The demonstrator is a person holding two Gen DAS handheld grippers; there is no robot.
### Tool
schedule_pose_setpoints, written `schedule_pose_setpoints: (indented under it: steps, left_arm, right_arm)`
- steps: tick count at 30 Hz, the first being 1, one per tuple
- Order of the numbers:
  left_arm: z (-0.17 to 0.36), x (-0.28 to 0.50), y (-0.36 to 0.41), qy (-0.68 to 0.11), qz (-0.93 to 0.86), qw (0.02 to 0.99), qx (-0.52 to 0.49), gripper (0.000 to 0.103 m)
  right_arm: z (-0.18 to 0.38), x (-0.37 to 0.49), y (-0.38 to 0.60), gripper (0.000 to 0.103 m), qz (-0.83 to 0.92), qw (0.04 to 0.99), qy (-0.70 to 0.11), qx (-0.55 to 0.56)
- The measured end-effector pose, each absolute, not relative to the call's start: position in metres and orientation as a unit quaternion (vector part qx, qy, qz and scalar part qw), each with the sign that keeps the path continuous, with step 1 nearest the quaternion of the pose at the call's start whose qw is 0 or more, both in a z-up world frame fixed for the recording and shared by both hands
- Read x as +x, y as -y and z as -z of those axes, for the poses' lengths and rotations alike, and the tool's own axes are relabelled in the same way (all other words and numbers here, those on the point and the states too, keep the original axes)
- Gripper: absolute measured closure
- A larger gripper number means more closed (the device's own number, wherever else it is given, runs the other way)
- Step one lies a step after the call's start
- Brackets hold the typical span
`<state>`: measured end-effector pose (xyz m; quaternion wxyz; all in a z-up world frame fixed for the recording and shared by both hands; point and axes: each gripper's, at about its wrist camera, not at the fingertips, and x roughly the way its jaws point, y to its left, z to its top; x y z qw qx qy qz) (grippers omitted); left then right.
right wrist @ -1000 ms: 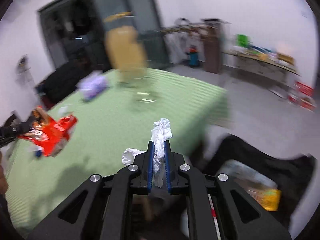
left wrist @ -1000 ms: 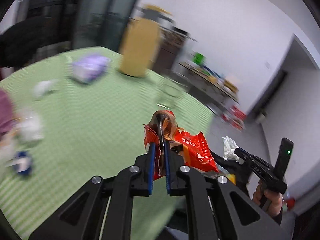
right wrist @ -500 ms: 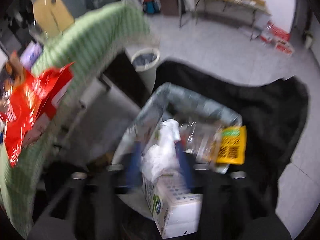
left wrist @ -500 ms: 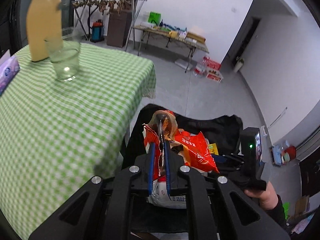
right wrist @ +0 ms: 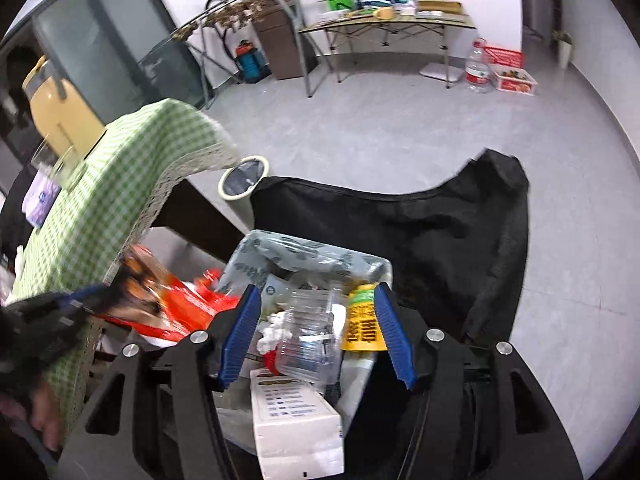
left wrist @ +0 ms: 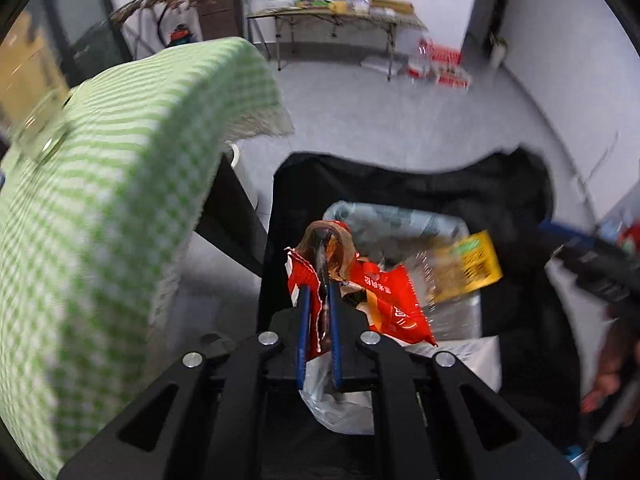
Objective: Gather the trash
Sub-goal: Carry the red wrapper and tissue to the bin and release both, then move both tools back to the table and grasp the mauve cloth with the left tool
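My left gripper (left wrist: 319, 276) is shut on a red snack wrapper (left wrist: 384, 300) and holds it over the open trash bag (left wrist: 392, 220) beside the table. The wrapper also shows blurred in the right wrist view (right wrist: 172, 304). My right gripper (right wrist: 316, 316) is open and empty right above the trash bag (right wrist: 304, 252). The white crumpled tissue (right wrist: 274, 332) lies in the bag among a clear plastic bottle (right wrist: 312, 340), a yellow packet (right wrist: 362, 324) and a white carton (right wrist: 296, 428).
The green checked table (left wrist: 100, 184) stands to the left, with a yellow jug (right wrist: 56, 108), a glass (right wrist: 56, 160) and a purple tissue pack (right wrist: 40, 196). A black cloth (right wrist: 440, 232) surrounds the bag. A small round bin (right wrist: 244, 178) stands behind.
My right gripper swung from the table to the bag, opened and dropped the tissue into it. My left gripper carried the red wrapper off the table to over the bag.
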<state>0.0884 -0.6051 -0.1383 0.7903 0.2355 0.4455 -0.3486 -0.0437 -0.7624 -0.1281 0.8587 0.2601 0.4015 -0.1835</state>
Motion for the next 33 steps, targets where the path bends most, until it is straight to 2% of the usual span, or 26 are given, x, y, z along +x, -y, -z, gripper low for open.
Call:
schedule_pose_setpoints:
  steps: [4,7,9,11,13,14,20,25,31,33]
  left_arm:
    - [0.162,0.069,0.627,-0.385,0.322,0.8,0.327,0.096]
    - [0.172,0.057,0.634,-0.366,0.33,0.786,0.372,0.092]
    - [0.18,0.048,0.638,-0.369,0.351,0.763,0.399,0.079]
    - [0.173,0.049,0.637,-0.384,0.37,0.759,0.375,0.056]
    - [0.162,0.056,0.631,-0.402,0.372,0.767,0.334,0.042]
    - [0.157,0.06,0.628,-0.412,0.375,0.77,0.31,0.039]
    - [0.116,0.083,0.598,-0.446,0.381,0.784,0.202,0.035]
    - [0.075,0.092,0.56,-0.42,0.364,0.816,0.156,0.03]
    - [0.029,0.098,0.505,-0.377,0.348,0.852,0.108,0.029]
    - [0.012,0.099,0.477,-0.357,0.339,0.866,0.086,0.025]
  right_arm:
    - [0.135,-0.048,0.761,0.046,0.181,0.859,-0.399,0.266]
    - [0.148,-0.048,0.761,0.045,0.176,0.854,-0.404,0.277]
    - [0.153,-0.047,0.759,0.045,0.169,0.851,-0.407,0.284]
    - [0.152,-0.048,0.756,0.045,0.159,0.854,-0.406,0.283]
    - [0.15,-0.048,0.753,0.045,0.155,0.857,-0.406,0.277]
    - [0.15,-0.048,0.752,0.045,0.155,0.858,-0.405,0.275]
    - [0.142,-0.047,0.75,0.045,0.158,0.861,-0.399,0.272]
    - [0.125,-0.041,0.743,0.045,0.155,0.87,-0.39,0.258]
    - [0.094,-0.028,0.721,0.045,0.155,0.885,-0.38,0.221]
    - [0.08,-0.021,0.711,0.045,0.157,0.89,-0.376,0.204]
